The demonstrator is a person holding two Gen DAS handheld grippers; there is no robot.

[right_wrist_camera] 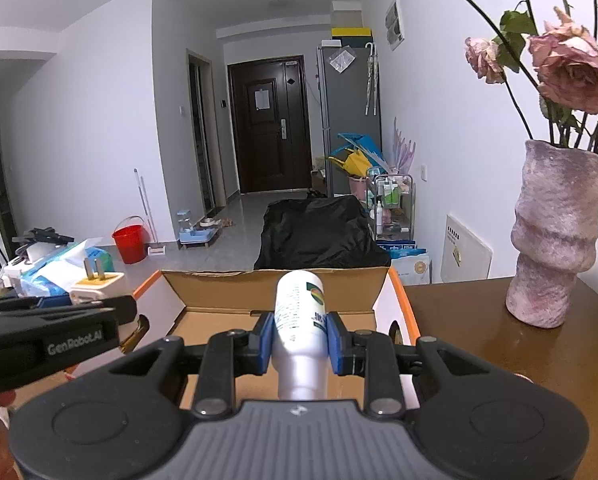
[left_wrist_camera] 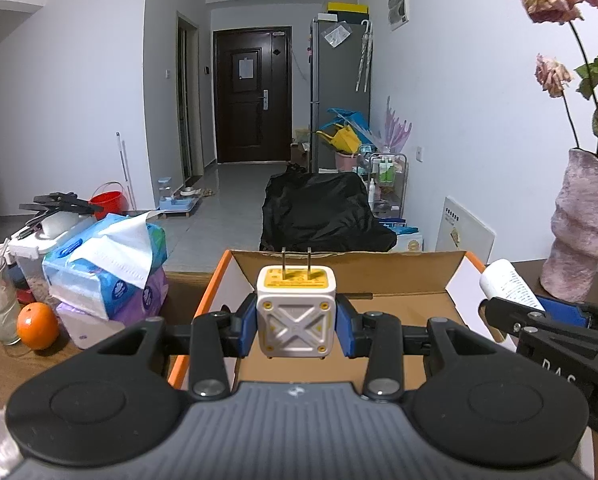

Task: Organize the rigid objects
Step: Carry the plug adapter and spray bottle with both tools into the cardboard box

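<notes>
Left gripper (left_wrist_camera: 296, 322), fingers closed on a white-and-yellow plug adapter (left_wrist_camera: 296, 312), prongs pointing away, above the open cardboard box (left_wrist_camera: 399, 276). Right gripper (right_wrist_camera: 298, 340), fingers closed on a white bottle (right_wrist_camera: 301, 320) over the same box, which stands on the brown counter (right_wrist_camera: 479, 340) beside a pink vase (right_wrist_camera: 555, 236).

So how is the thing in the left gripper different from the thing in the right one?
The plug adapter is a squat white cube with a yellow face and two metal prongs; the bottle is a tall white cylinder with a printed label. Each is clamped between blue pads above the open cardboard box.
</notes>
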